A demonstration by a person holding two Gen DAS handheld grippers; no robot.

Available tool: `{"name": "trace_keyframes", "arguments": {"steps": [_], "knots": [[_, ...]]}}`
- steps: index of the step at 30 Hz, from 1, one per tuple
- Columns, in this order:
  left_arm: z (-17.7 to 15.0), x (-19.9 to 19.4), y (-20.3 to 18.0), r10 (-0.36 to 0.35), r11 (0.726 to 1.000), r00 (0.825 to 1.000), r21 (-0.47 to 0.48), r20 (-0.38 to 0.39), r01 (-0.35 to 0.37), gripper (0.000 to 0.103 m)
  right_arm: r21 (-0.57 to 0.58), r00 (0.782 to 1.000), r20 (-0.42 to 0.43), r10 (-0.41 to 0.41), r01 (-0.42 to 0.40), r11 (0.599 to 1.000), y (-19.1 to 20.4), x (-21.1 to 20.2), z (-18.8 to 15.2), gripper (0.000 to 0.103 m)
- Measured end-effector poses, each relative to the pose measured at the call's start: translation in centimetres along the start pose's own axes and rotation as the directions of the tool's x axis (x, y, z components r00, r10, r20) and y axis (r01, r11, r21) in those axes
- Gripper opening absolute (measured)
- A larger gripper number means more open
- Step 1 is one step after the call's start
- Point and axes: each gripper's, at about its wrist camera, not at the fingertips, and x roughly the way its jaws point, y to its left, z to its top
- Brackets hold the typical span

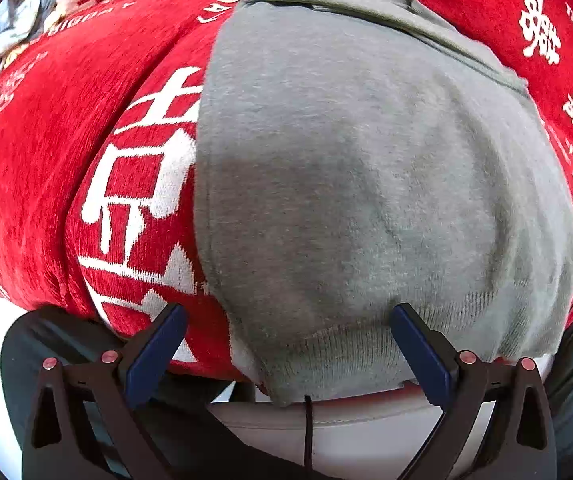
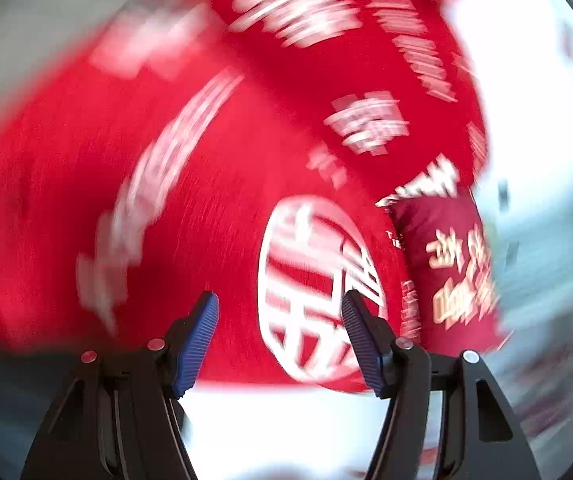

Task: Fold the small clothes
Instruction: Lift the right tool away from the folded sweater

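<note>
A small grey knit garment [image 1: 366, 184] lies on a red cloth [image 1: 46, 168] printed with white characters. It looks folded, with a doubled layer along its far edge and a ribbed hem at the near edge. My left gripper [image 1: 290, 312] points steeply down over that near hem. Its blue-padded fingers [image 1: 166, 340] stand wide apart, one over the red cloth and one over the grey knit, and nothing is pinched. In the right wrist view, which is smeared by motion, my right gripper [image 2: 280, 300] is open over the red cloth [image 2: 206, 200], with nothing between its fingers.
A dark red cushion-like thing [image 2: 458, 272] with gold characters sits at the right of the red cloth. Patterned fabric [image 1: 10, 32] shows at the far left corner. A white surface [image 2: 286, 420] lies below the cloth's near edge.
</note>
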Motion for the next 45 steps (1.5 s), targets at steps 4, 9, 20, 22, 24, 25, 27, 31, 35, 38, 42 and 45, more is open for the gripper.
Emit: {"name": "trace_keyframes", "arguments": {"steps": [4,9,20,22,24,25,27,31,35,38,42,45], "knots": [[0.1,0.0,-0.5,0.002,1.000,1.000,0.010,0.006,-0.002,0.102,0.327,0.978,0.180,0.108,-0.163,0.931,-3.3,-2.5,1.5,0.067],[0.2,0.2,-0.3,0.001,1.000,1.000,-0.006,-0.004,-0.001,0.102,0.394,0.556,0.707,0.437,-0.823,0.410,-8.0,-5.9,1.2,0.067],[0.3,0.1,-0.4,0.001,1.000,1.000,-0.002,0.002,-0.001,0.102,-0.023,-0.135,0.792,0.595,-0.981,-0.192,-3.8,-9.0,6.5,0.057],[0.4,0.2,-0.5,-0.005,1.000,1.000,-0.006,0.003,0.005,0.102,-0.086,-0.160,0.771,0.617,-0.985,-0.149,-3.4,-11.4,7.3,0.060],[0.5,0.3,-0.5,-0.008,1.000,1.000,-0.008,0.003,0.008,0.102,-0.157,-0.234,0.772,0.592,-0.971,-0.179,-3.6,-12.7,7.8,0.065],[0.6,0.3,-0.4,-0.009,1.000,1.000,-0.009,0.004,0.009,0.102,-0.194,-0.298,0.766,0.570,-0.952,-0.237,-3.8,-13.0,8.2,0.070],[0.5,0.2,-0.3,-0.012,1.000,1.000,-0.012,0.005,0.013,0.102,-0.256,-0.425,0.750,0.507,-0.893,-0.370,-3.7,-13.1,8.8,0.073],[0.6,0.0,0.5,-0.014,1.000,1.000,-0.006,0.005,0.015,0.102,-0.156,-0.366,0.664,0.652,-0.920,-0.358,-1.0,-13.5,9.9,0.064],[0.4,-0.6,0.6,-0.005,1.000,1.000,0.005,0.027,0.005,0.102,0.133,0.150,0.394,0.907,-0.986,0.105,6.4,-10.8,8.4,0.064],[0.4,-0.5,0.3,-0.005,1.000,1.000,0.009,0.024,0.005,0.102,0.348,0.367,0.093,0.925,-0.883,0.316,11.9,-4.3,3.2,0.065],[0.4,0.0,-0.2,-0.025,1.000,1.000,-0.007,0.000,0.025,0.102,0.461,0.384,-0.096,0.919,-0.801,0.382,15.5,0.4,-2.6,0.065],[0.3,0.2,-0.6,-0.024,1.000,1.000,-0.015,-0.004,0.024,0.102,0.457,0.381,-0.143,0.913,-0.793,0.403,16.8,1.1,-2.8,0.064]]}}
